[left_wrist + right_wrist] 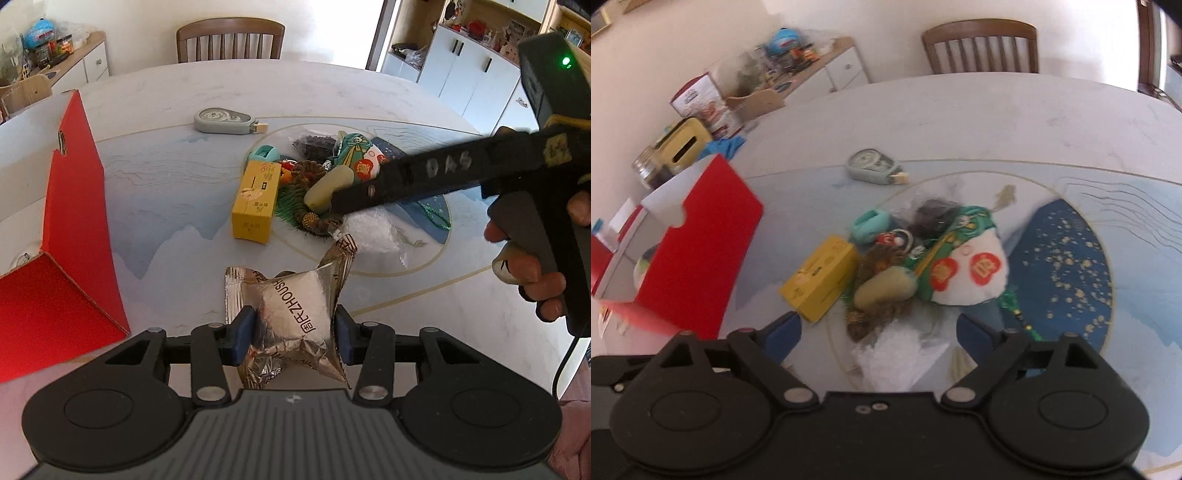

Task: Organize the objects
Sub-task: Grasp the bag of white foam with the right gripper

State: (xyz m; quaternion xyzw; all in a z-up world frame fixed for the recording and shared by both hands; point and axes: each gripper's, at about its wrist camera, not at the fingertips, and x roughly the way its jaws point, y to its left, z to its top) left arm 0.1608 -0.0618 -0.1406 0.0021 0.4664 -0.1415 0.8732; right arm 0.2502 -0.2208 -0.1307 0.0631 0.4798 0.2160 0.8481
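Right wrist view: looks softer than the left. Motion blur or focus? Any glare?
Right wrist view: smeared throughout, worst on the red box and the yellow box, so motion blur seems likelier. Left wrist view: sharp, print on the foil packet in the left claw readable, though the foil glares and the doorway is blown out.

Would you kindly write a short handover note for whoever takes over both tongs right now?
Left tongs: shut on the silver foil packet, held above the table.
Right tongs: open, holding nothing, hovering over the pile beside the olive soap-like bar.
Red box: open, to the left of the pile.
Done: packet picked up.
Left: the packet probably goes in the red box; then the yellow carton, the bar, green-white pouch, clear bag, teal dispenser and grey tape gadget.
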